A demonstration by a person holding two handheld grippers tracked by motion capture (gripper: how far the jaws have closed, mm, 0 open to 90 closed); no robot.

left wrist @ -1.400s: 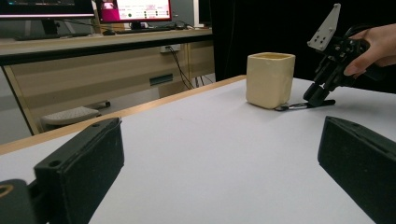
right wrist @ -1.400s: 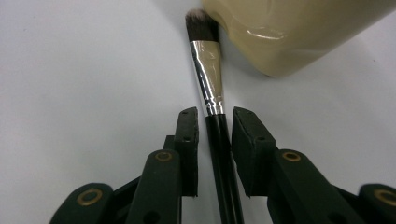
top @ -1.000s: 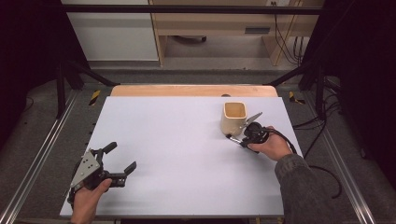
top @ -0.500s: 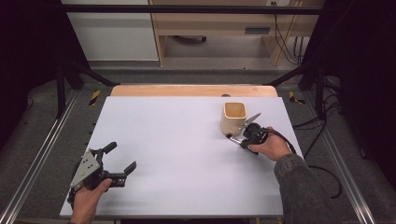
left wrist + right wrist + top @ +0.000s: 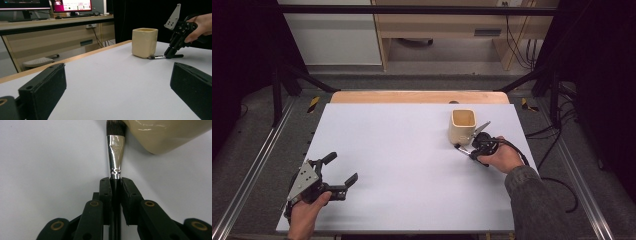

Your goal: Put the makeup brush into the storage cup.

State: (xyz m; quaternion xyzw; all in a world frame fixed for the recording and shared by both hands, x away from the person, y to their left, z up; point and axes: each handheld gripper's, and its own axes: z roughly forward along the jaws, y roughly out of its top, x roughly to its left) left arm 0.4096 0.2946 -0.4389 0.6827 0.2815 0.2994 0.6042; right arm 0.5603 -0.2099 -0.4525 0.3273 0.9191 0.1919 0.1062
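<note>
A cream square cup (image 5: 463, 126) stands upright on the white table (image 5: 402, 150), right of the middle. A paintbrush (image 5: 115, 155) with a silver ferrule and dark bristles lies low over the table, its bristles at the foot of the cup (image 5: 165, 132). My right gripper (image 5: 115, 182) is shut on the brush's black handle just behind the ferrule. From the high view, that right gripper (image 5: 466, 150) sits just in front of the cup. My left gripper (image 5: 341, 168) rests open near the front left corner, nothing between its pads (image 5: 42, 92). It faces the cup (image 5: 144, 42) and the brush (image 5: 156, 57).
A wooden strip (image 5: 419, 97) borders the table's far edge. Metal rails (image 5: 247, 175) run along both sides. Beyond the far edge stands a wooden desk (image 5: 57, 37) with monitors on it. A black cable (image 5: 557, 185) trails from the right gripper off the table's right edge.
</note>
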